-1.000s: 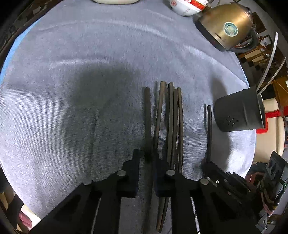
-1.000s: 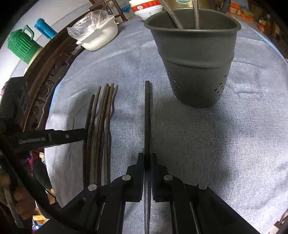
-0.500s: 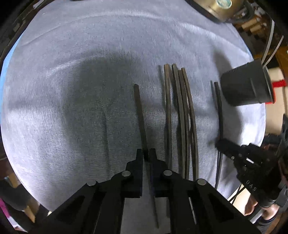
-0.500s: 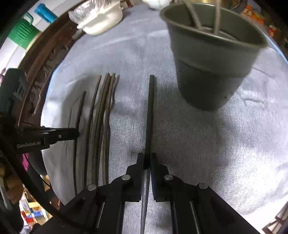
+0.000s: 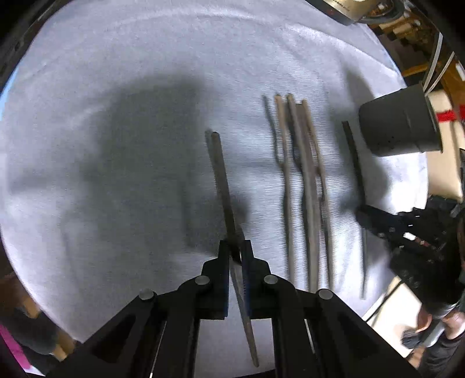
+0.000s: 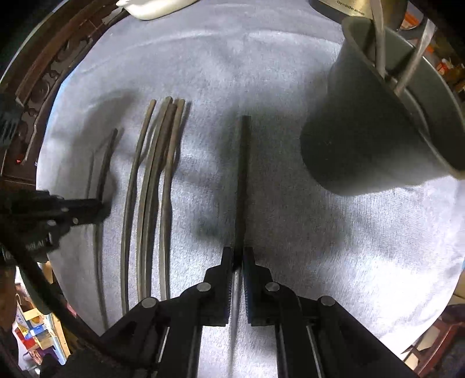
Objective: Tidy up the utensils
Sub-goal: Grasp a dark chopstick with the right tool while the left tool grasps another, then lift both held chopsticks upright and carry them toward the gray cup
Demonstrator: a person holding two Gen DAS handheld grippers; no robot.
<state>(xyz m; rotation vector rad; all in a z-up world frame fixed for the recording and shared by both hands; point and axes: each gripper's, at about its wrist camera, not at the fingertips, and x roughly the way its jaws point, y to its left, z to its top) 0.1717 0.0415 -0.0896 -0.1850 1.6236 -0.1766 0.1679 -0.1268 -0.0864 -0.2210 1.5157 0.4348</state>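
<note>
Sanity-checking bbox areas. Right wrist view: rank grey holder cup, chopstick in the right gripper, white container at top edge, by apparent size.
1. Grey holder cup, largest by far, though it sits near the lens.
2. Chopstick pinched in the right gripper: long but very thin.
3. White container: mostly cropped by the frame, so true size is unsure.

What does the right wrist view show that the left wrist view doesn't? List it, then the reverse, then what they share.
Only the right wrist view: the holder's inside, metal handles standing in it, and a white container.

Only the left wrist view: a red band behind the holder.

Both: a chopstick clamped in each gripper, loose chopsticks on the grey cloth.
</note>
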